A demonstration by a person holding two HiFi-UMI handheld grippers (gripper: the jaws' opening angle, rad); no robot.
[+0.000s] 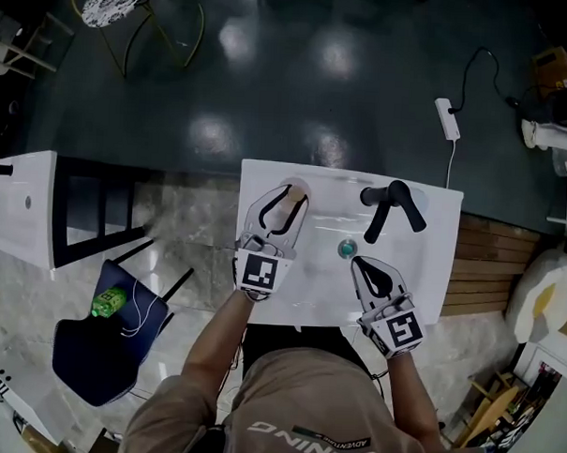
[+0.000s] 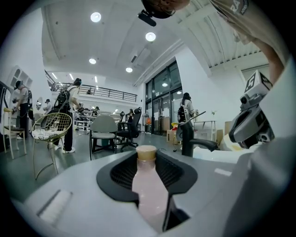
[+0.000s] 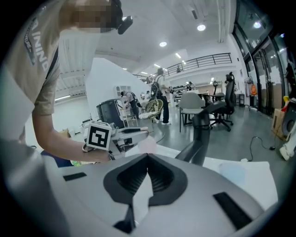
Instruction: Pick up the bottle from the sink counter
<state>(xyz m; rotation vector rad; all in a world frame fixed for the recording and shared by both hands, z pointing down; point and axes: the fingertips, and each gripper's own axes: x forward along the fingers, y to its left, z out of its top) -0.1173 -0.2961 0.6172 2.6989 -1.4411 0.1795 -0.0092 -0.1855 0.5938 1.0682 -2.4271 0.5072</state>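
A pale pink bottle (image 2: 148, 185) with a tan cap runs lengthwise between the jaws of my left gripper (image 2: 147, 156), cap toward the jaw tips; both black pads press on its sides. From the head view, the left gripper (image 1: 287, 197) and the bottle (image 1: 293, 190) are at the back left of the white sink counter (image 1: 422, 274). Whether the bottle rests on the counter I cannot tell. My right gripper (image 1: 364, 264) hovers over the counter's front right, shut and empty. In the right gripper view its jaw tips meet (image 3: 147, 157), and the left gripper (image 3: 115, 137) shows beyond them.
A black faucet (image 1: 390, 203) stands at the counter's back right, with the drain (image 1: 346, 248) in the basin between the grippers. A blue chair (image 1: 95, 349) carrying a green bottle (image 1: 108, 302) is at the left, beside a white cabinet (image 1: 22, 205). Wooden boards (image 1: 484, 262) lie to the right.
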